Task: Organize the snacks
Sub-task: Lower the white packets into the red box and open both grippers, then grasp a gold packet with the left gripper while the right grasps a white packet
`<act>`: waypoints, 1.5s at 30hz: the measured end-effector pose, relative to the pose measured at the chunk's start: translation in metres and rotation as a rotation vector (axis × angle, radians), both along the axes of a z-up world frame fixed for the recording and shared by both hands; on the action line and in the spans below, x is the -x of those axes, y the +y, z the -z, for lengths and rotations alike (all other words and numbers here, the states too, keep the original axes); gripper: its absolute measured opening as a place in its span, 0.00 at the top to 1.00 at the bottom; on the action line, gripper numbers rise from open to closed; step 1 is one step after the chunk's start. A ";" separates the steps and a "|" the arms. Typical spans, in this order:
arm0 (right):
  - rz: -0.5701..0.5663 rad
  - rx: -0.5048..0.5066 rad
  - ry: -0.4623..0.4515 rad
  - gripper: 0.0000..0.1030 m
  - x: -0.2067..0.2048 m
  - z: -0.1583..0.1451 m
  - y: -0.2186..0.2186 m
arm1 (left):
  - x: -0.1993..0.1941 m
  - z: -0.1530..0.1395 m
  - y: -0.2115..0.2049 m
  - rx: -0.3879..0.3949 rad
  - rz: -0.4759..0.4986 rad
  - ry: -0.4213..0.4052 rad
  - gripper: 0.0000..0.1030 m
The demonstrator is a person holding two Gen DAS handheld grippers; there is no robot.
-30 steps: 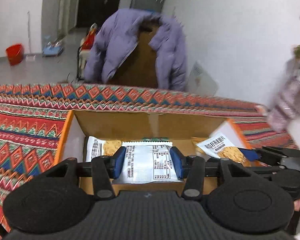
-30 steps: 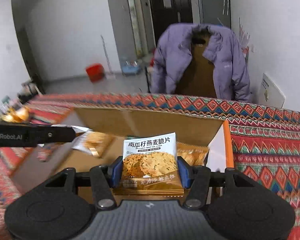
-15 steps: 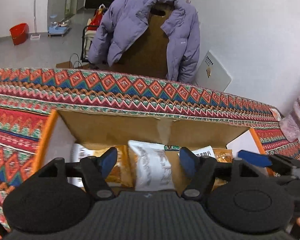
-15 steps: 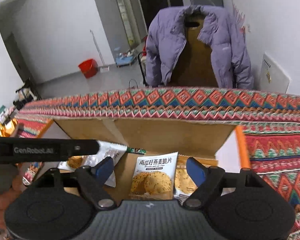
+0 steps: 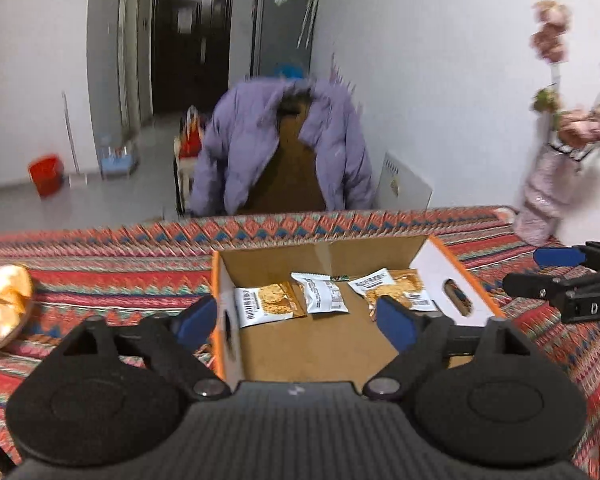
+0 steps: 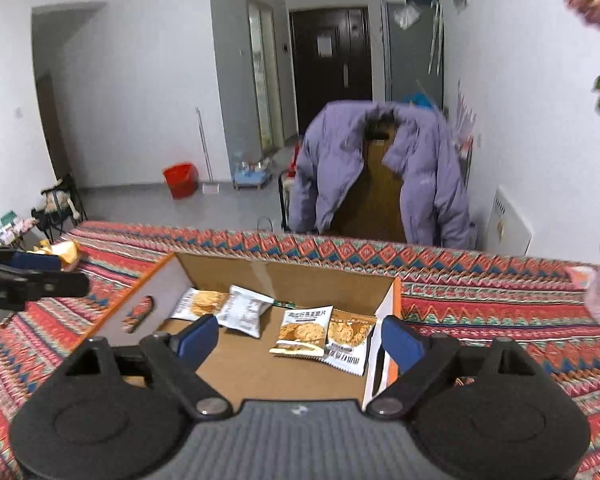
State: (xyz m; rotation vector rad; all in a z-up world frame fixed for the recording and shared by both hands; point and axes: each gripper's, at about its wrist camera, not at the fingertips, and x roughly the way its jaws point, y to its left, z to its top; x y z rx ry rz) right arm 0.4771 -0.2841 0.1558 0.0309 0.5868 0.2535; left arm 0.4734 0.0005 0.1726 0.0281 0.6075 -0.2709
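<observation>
Snack packets (image 6: 302, 330) lie loose at the far end of the cardboard box (image 5: 434, 262). Both my left gripper (image 5: 300, 318) and right gripper (image 6: 300, 334) hang above, spread wide, empty. Risk: dropping more could overlap or slide them askew.

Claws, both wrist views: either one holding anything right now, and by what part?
Nothing held. Left claw and right claw are both open and empty; the snack packets lie loose in the cardboard box.
</observation>
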 end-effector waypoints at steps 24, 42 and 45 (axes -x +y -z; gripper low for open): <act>0.081 -0.014 -0.227 0.00 0.306 0.063 0.024 | 0.294 0.072 0.036 -0.111 -0.164 -0.196 0.00; 0.123 0.028 -0.181 0.00 0.336 0.096 0.016 | 0.257 0.145 -0.036 0.026 -0.017 0.085 0.00; 0.137 0.039 -0.170 0.00 0.334 0.098 0.007 | 0.240 0.157 -0.059 0.000 -0.024 0.106 0.01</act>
